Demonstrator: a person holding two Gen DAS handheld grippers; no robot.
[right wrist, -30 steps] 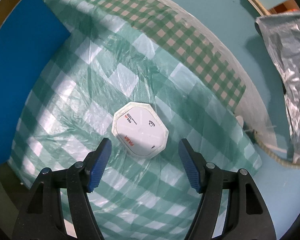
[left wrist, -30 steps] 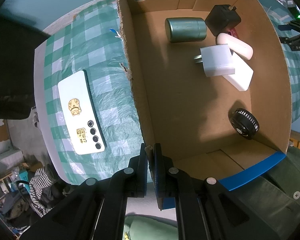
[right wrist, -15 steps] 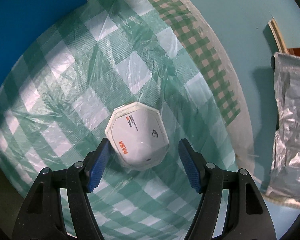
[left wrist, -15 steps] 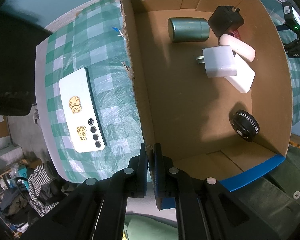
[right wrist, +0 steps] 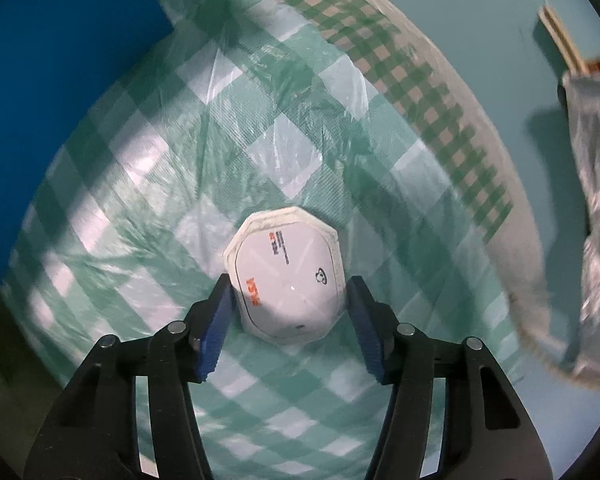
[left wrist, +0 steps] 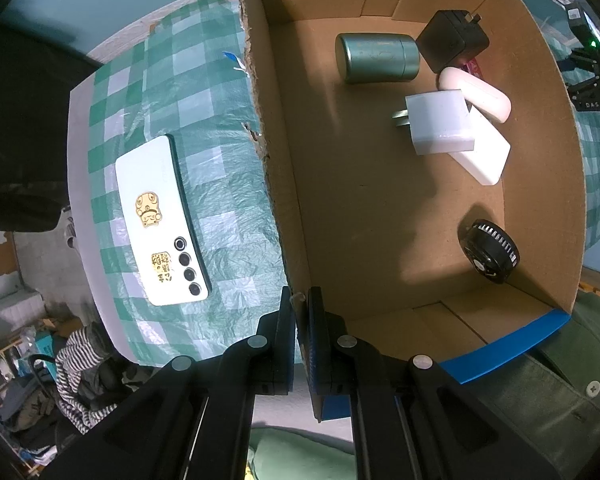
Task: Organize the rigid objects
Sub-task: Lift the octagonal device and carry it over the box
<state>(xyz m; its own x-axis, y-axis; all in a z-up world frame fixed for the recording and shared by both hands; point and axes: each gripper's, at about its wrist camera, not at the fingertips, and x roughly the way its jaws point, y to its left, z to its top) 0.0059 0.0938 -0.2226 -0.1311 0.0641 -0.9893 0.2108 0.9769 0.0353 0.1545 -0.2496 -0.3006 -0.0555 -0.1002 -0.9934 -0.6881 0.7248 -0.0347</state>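
My left gripper (left wrist: 301, 300) is shut on the near wall of a cardboard box (left wrist: 284, 208) with blue outer faces. In the box lie a green tin (left wrist: 376, 58), a black charger (left wrist: 452, 40), a white plug adapter (left wrist: 440, 122), a pinkish case (left wrist: 476, 94), a white block (left wrist: 482, 152) and a black round fan (left wrist: 490, 250). A white phone (left wrist: 160, 220) lies on the checked cloth left of the box. My right gripper (right wrist: 288, 300) has its blue pads on both sides of a white octagonal device (right wrist: 288, 276) on the cloth, touching or nearly touching it.
The green checked plastic cloth (right wrist: 180, 160) covers the table. The box's blue wall (right wrist: 60, 100) stands at the left in the right wrist view. Crumpled silver foil (right wrist: 596, 200) lies beyond the table's far right edge. Clothes and clutter (left wrist: 80, 364) sit below the table's left edge.
My right gripper has moved forward over the white octagonal device and its jaws have closed in around it. The left gripper still holds the box wall; the view shifted slightly.
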